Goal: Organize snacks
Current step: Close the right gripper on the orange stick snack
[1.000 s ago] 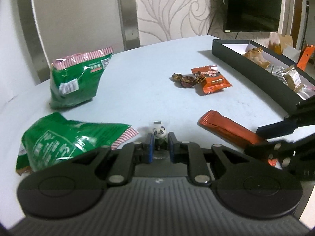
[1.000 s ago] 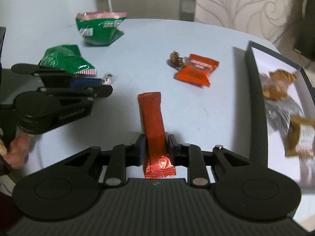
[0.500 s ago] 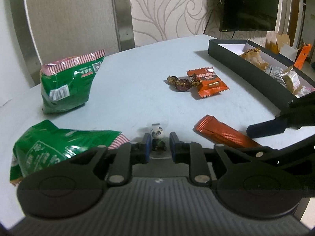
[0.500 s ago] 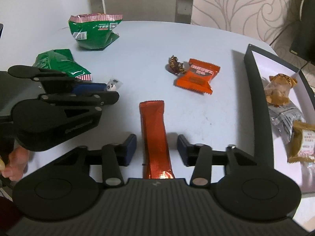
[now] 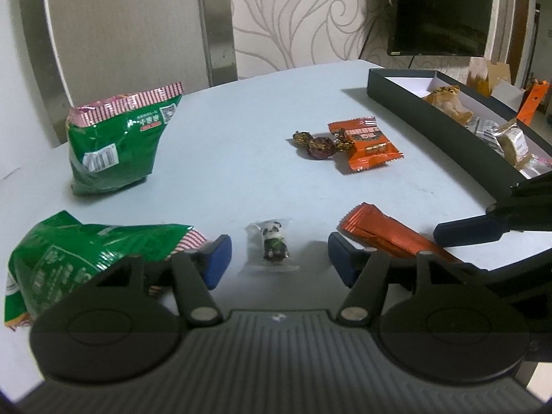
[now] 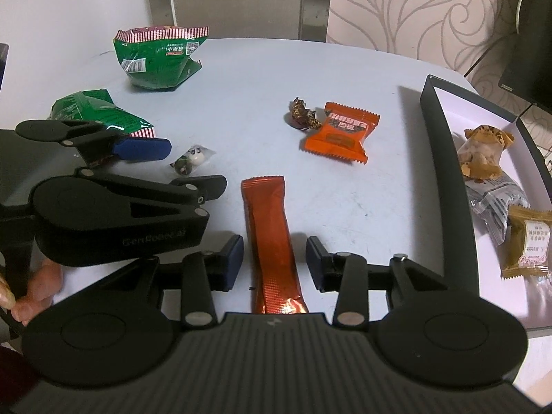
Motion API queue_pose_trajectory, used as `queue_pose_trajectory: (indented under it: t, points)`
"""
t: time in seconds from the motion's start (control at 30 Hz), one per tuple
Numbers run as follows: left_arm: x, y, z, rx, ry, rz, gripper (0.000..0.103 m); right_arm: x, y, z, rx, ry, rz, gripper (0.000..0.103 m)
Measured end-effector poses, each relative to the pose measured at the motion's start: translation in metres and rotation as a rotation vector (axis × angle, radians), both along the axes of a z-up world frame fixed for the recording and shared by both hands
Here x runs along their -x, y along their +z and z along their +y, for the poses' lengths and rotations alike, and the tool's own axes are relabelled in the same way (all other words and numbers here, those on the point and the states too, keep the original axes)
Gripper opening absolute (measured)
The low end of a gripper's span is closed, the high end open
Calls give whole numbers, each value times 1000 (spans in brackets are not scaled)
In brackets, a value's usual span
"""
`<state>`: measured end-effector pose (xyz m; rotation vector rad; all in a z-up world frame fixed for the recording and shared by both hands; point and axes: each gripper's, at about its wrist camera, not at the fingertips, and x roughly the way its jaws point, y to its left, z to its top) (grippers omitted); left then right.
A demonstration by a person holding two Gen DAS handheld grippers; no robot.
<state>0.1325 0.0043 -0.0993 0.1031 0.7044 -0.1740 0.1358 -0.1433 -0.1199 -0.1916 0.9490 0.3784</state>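
Glossy foil orange stick pack (image 6: 272,241); matt table (image 6: 241,79); panda candy (image 5: 273,243) wrapper probably clear plastic.

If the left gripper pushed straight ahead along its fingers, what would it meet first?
Most likely the panda candy, lying on the table between the opening jaws of the left gripper with neither pad touching it. Depth is hard to judge.

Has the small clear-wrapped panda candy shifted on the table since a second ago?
No. The small clear-wrapped panda candy lies beside the same red-striped corner of the green snack bag. Only the left gripper changed: its jaws are opening, pads clear of it.
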Motion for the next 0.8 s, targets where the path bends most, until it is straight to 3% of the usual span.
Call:
queue_pose_trajectory:
  t: [0.03,0.07,0.13,0.23,0.63,0.8]
  points:
    - [1,0,0,-1,-10,-3,56,1,0,0,2,2,-3,46]
    - [1,1,-2,3,-28,-4,40,1,0,1,7,4,-5,46]
    - [2,2,-6,-1,-60,-4,23,3,1,2,6,13,-4,36]
    - [2,3,-8,3,-67,3,22,5,2,5,16,19,-4,29]
    - [3,8,-8,3,-62,2,21,7,8,-15,-68,-44,21,25]
    - [4,6,-6,1,-50,11,21,8,3,-16,-30,-36,16,25]
